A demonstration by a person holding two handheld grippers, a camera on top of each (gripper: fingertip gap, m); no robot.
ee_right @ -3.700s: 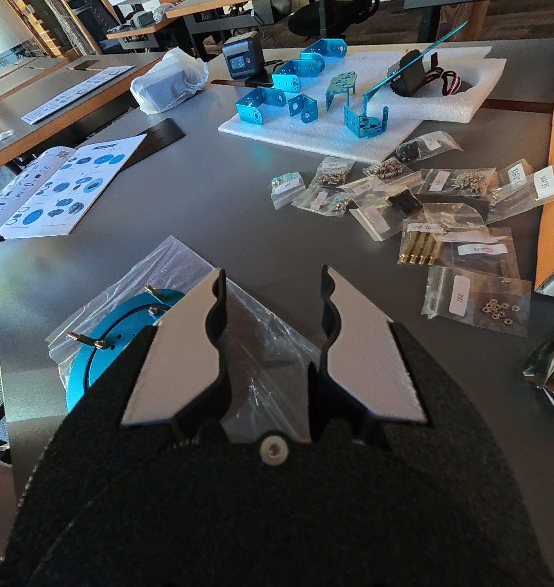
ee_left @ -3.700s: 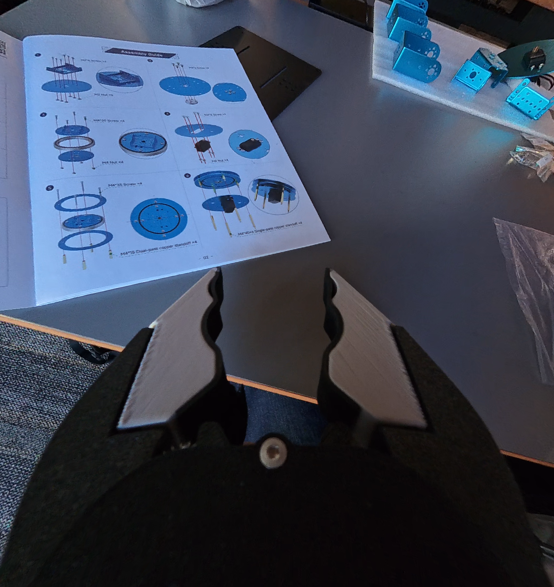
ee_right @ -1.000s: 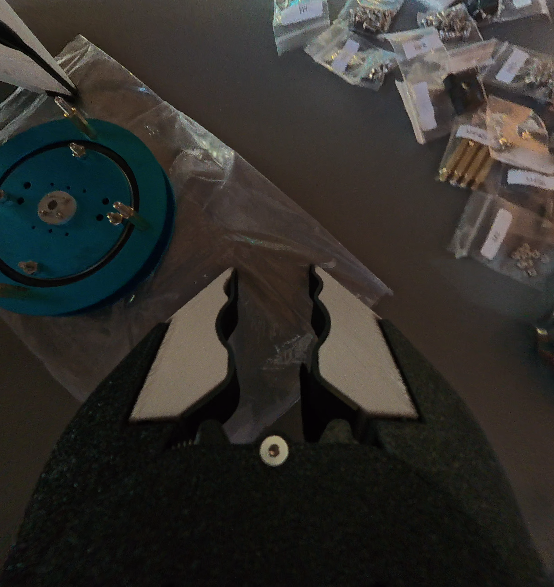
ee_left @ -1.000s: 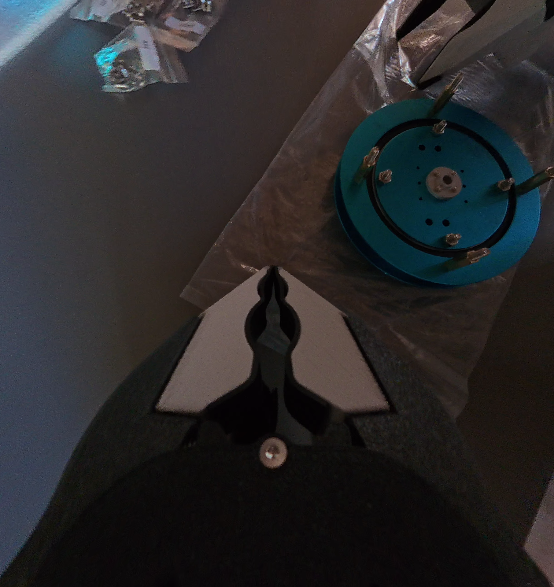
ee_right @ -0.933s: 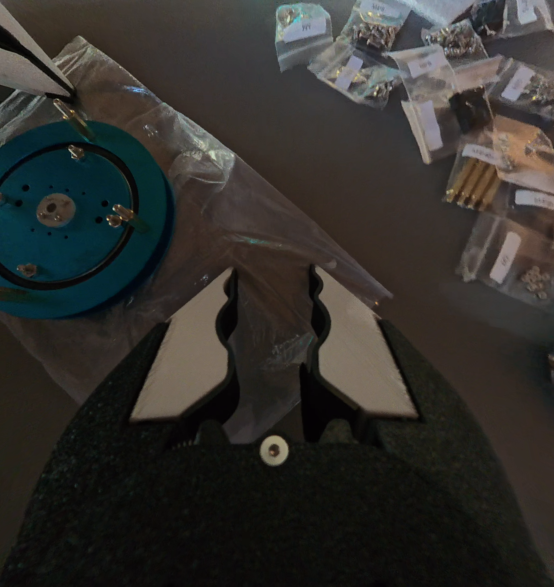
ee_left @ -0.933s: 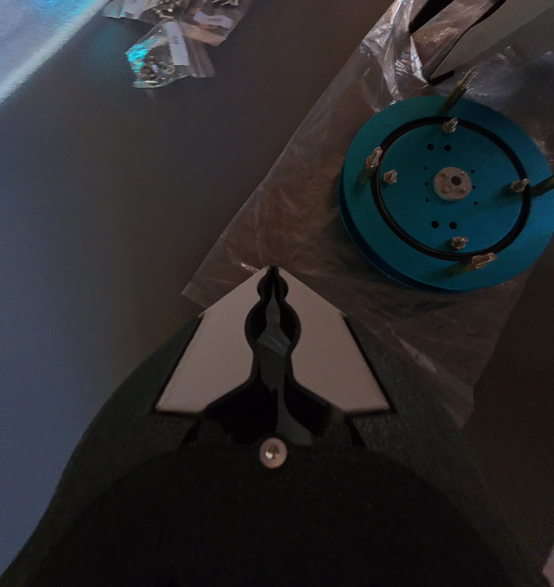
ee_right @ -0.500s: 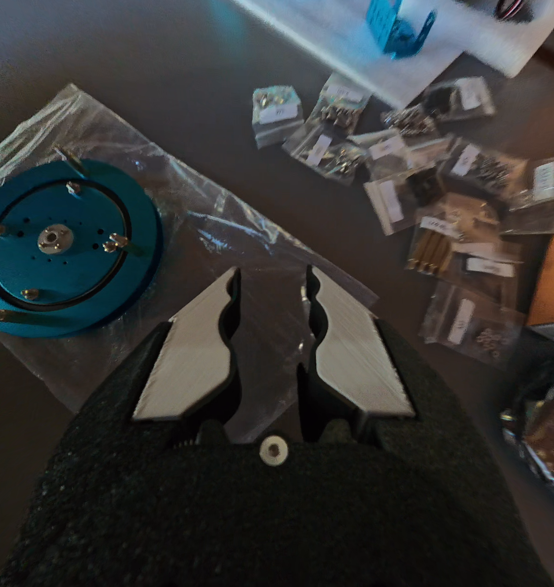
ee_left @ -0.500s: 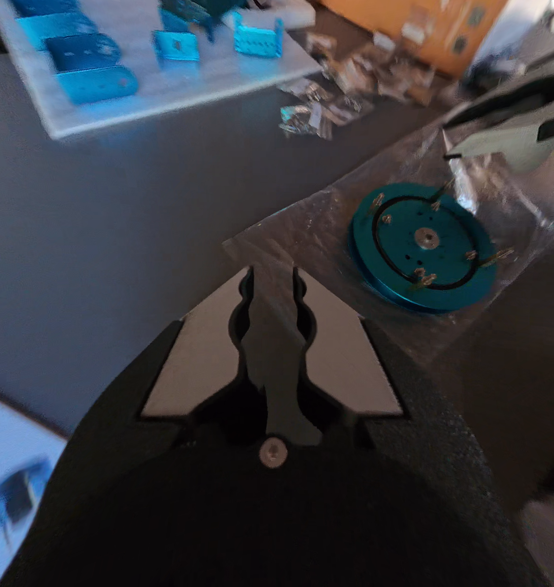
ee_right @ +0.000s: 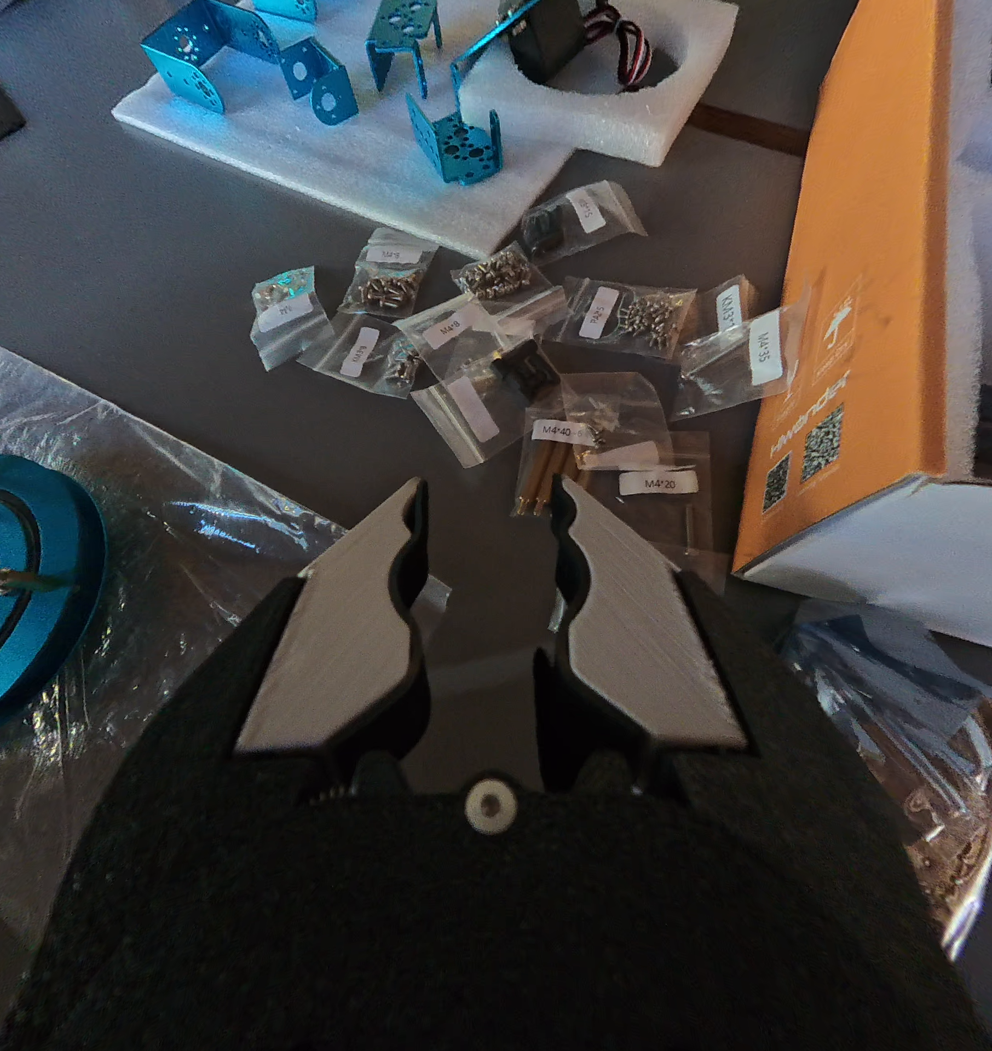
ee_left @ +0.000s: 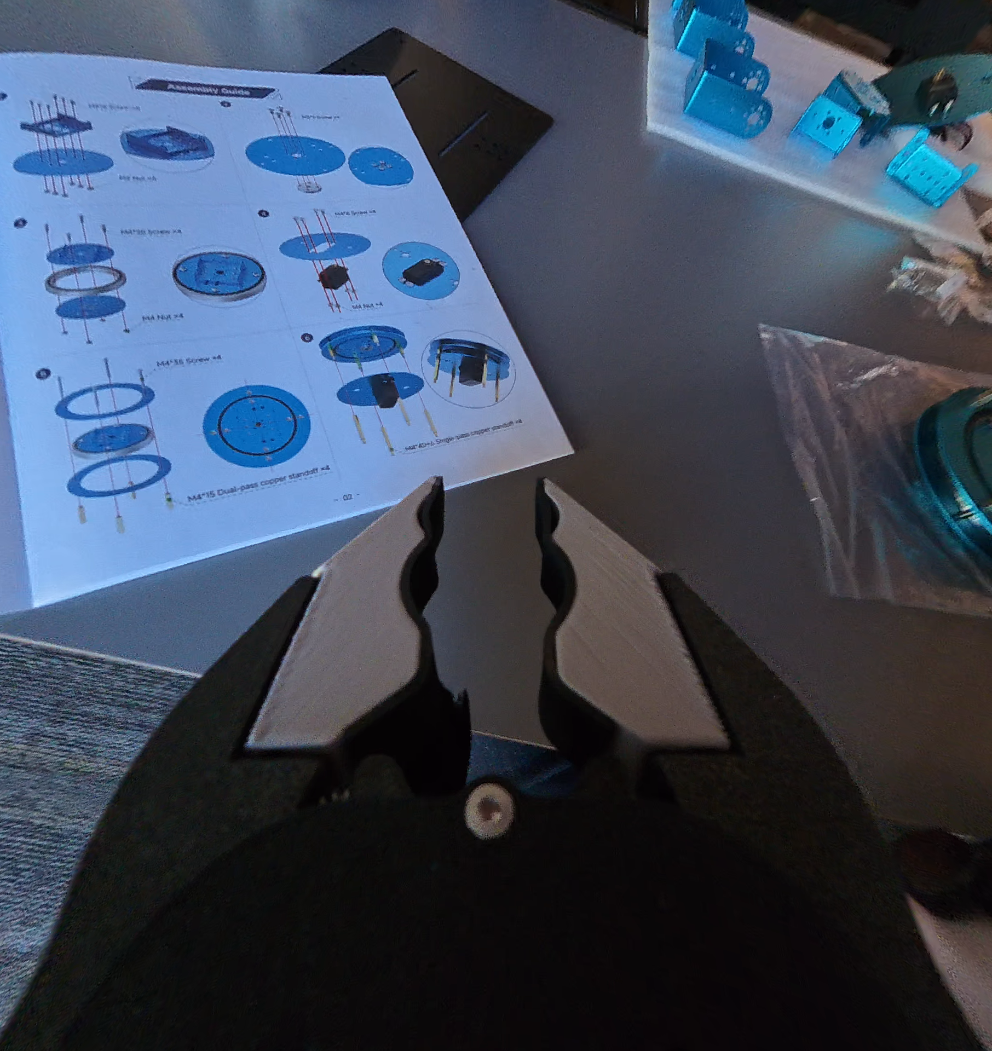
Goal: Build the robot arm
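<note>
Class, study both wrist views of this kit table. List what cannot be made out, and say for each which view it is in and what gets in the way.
- Blue disc, left wrist view: cut off by the right edge, blurred under its clear plastic bag.
- Blue disc, right wrist view: cut off by the left edge.
- Brass standoffs, right wrist view: lower ends hidden behind the right gripper.
- Small hardware bags, left wrist view: contents blurred.
- Orange box, right wrist view: its top runs past the edge.
</note>
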